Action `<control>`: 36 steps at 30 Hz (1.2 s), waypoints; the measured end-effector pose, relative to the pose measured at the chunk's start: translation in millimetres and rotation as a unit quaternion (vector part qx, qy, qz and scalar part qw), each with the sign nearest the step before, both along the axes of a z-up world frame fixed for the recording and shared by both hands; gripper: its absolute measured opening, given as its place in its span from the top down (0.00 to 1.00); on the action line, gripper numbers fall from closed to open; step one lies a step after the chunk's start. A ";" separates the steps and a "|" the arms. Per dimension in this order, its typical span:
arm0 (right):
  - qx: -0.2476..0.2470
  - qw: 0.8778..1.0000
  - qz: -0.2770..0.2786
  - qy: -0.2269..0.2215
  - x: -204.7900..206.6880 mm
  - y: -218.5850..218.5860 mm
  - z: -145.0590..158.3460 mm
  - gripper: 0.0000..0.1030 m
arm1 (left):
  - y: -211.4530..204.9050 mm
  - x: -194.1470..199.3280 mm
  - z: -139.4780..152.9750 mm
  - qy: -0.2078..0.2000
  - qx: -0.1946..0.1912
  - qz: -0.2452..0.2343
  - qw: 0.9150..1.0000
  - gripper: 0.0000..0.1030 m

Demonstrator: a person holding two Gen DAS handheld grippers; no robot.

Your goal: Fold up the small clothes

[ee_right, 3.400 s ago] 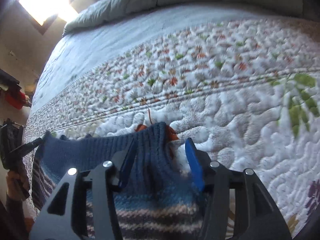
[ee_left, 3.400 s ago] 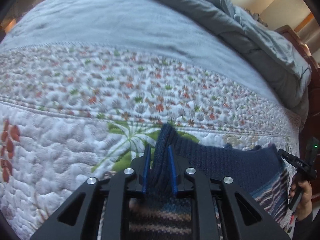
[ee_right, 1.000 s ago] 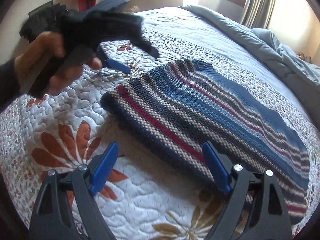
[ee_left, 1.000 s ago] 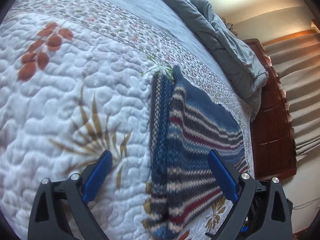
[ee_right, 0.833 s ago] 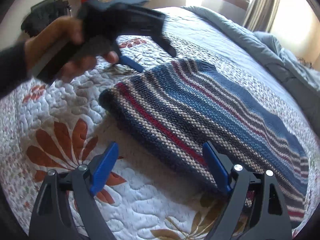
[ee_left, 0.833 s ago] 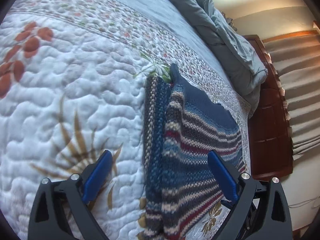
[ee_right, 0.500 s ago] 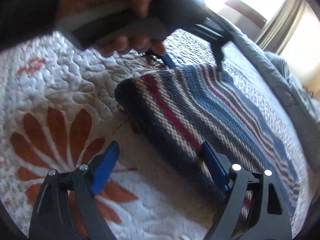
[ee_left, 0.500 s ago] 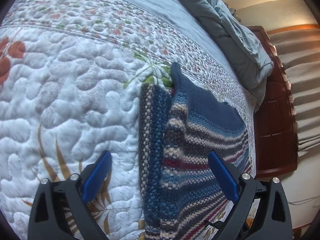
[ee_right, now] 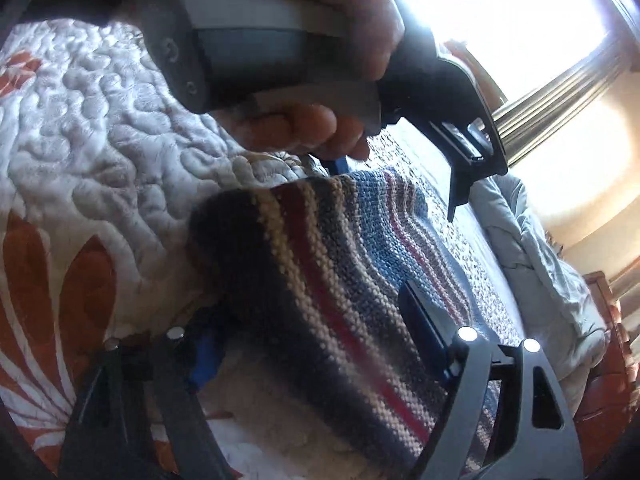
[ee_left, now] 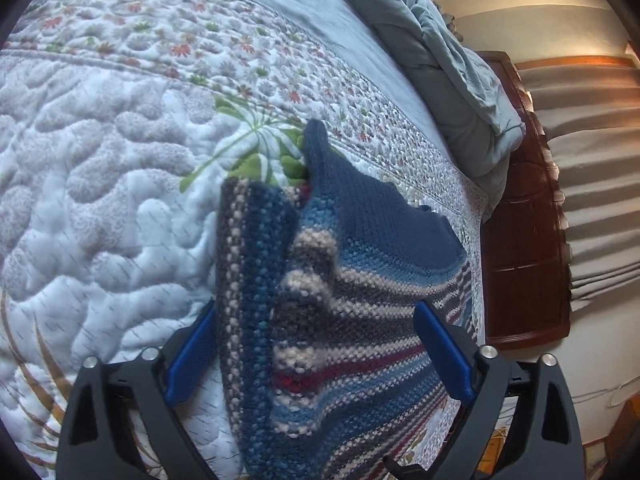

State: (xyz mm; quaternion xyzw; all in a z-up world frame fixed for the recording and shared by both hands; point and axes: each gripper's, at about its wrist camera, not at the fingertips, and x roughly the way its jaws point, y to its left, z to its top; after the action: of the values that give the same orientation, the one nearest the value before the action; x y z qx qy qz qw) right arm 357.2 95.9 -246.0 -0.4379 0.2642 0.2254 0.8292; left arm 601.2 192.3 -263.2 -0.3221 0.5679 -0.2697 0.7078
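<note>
A small striped knit sweater (ee_left: pixel 352 280), blue with cream, grey and red bands, lies folded on the quilted bedspread (ee_left: pixel 100 200). My left gripper (ee_left: pixel 316 344) is open, its jaws straddling the sweater's left folded edge, low over the cloth. In the right wrist view the sweater (ee_right: pixel 340 264) fills the middle. My right gripper (ee_right: pixel 312 340) is open with its blue pads either side of the near folded end. The left gripper's body and the hand holding it (ee_right: pixel 304 60) hang just above the sweater's far end.
A rumpled grey-blue duvet (ee_left: pixel 440 60) lies at the head of the bed. A dark wooden headboard (ee_left: pixel 524 220) and beige curtains (ee_left: pixel 592 160) stand to the right. A bright window (ee_right: pixel 520 20) is behind the bed.
Both grippers let go of the sweater's navy edge, pulled back open, then moved in low over its folded ends. The left gripper has come close above the right one's view.
</note>
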 end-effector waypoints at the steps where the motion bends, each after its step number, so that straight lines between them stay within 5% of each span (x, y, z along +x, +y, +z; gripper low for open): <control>1: 0.006 1.000 -0.005 0.004 5.3 0.5 1.1 0.24 | -1.4 1.2 0.0 0.002 0.008 -0.003 1.000 0.30; 4: 0.027 0.999 -0.017 0.015 24.7 2.0 4.3 0.32 | -6.8 4.1 0.0 0.006 0.048 -0.014 0.999 0.55; 5: 0.031 0.999 -0.018 0.023 27.5 2.1 4.5 0.49 | -6.9 4.8 1.7 0.005 0.054 -0.014 0.998 0.58; 7: 0.040 0.999 -0.020 0.027 29.2 0.3 6.0 0.69 | -5.1 5.5 7.6 0.000 0.058 -0.007 0.998 0.76; 10: 0.061 0.998 -0.022 0.027 25.3 -5.0 15.4 0.79 | -10.7 6.3 20.9 -0.008 0.084 -0.007 0.996 0.80; 24: 0.170 0.984 -0.047 0.018 17.3 -68.1 101.2 0.81 | -74.7 10.4 122.6 -0.047 0.175 -0.020 0.983 0.82; 36: 0.259 0.962 -0.076 0.044 33.5 -128.7 141.1 0.82 | -134.0 10.8 167.8 -0.062 0.241 -0.027 0.968 0.82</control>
State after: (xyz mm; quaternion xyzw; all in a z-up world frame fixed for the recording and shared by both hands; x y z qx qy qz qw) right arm 390.7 -32.8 -104.9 -0.1766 0.2660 0.2416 0.9163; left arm 612.0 58.3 -95.4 -0.1090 0.5792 -0.1630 0.7912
